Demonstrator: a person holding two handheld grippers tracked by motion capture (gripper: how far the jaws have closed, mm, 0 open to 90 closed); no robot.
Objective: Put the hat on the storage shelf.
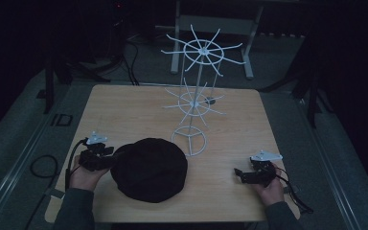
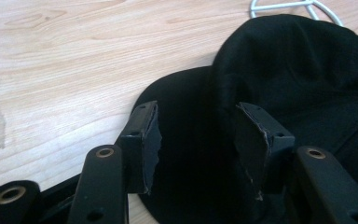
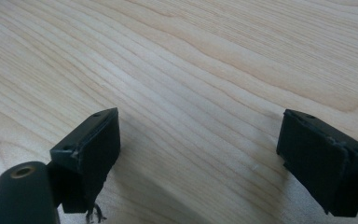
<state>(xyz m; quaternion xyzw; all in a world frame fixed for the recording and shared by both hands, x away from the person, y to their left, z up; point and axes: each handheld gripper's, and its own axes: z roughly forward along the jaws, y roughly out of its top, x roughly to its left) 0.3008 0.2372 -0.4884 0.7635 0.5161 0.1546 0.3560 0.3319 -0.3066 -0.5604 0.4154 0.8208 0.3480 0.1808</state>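
A black cap [image 1: 148, 168] lies flat on the wooden table [image 1: 124, 110], near its front edge and left of centre. My left gripper [image 1: 111, 157] is at the cap's left side. In the left gripper view its jaws [image 2: 198, 126] stand apart over the cap [image 2: 298, 70], with the brim between them and neither pad pressing on the fabric. My right gripper [image 1: 240, 173] rests low over bare table at the front right. Its jaws [image 3: 200, 135] are wide open with only wood [image 3: 191, 56] between them.
A white wire rack [image 1: 199, 96] with two spoked tiers stands behind the cap at the table's middle. Its ring base [image 1: 190, 140] sits just past the cap's far edge, and the ring base [image 2: 289, 5] shows at the top of the left gripper view. Cables trail off both grippers.
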